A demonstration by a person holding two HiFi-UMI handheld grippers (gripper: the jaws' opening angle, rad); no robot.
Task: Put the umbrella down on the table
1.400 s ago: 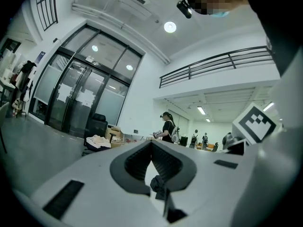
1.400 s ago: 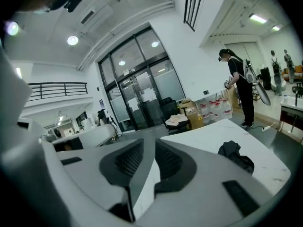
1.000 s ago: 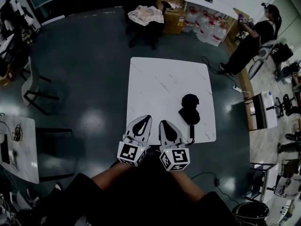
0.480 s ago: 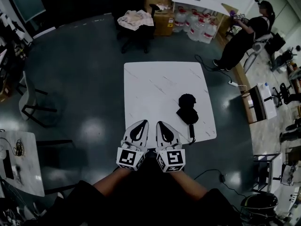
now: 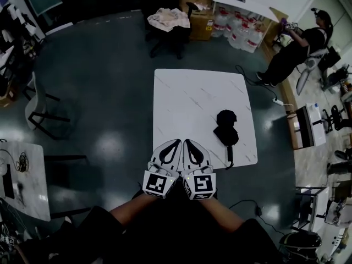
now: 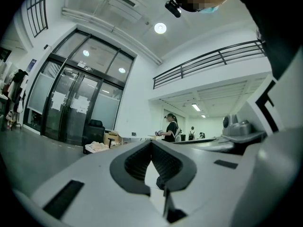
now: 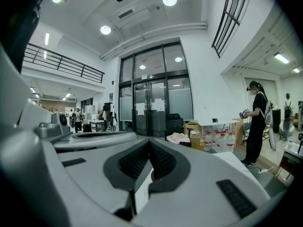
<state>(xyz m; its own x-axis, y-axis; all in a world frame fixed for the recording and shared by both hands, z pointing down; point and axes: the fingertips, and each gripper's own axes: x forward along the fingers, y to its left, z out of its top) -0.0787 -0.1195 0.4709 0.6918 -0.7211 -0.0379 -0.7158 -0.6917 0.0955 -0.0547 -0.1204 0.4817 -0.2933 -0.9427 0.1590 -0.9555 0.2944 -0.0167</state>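
**Umbrella down on the counter, both tools empty**

The folded black umbrella (image 5: 225, 130) lies flat near the right edge of the white counter (image 5: 187, 100), so the task looks done. The left hand-held gripper (image 5: 175, 143) and right hand-held gripper (image 5: 188, 143) sit side by side at the near edge, clear of the umbrella, jaws together on nothing. Far back, the jugs (image 5: 241, 32) perhaps hold water.

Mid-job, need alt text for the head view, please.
A folded black umbrella lies on the right side of a square white marble-pattern table. The left gripper and right gripper, both shut and empty, are side by side at the table's near edge.
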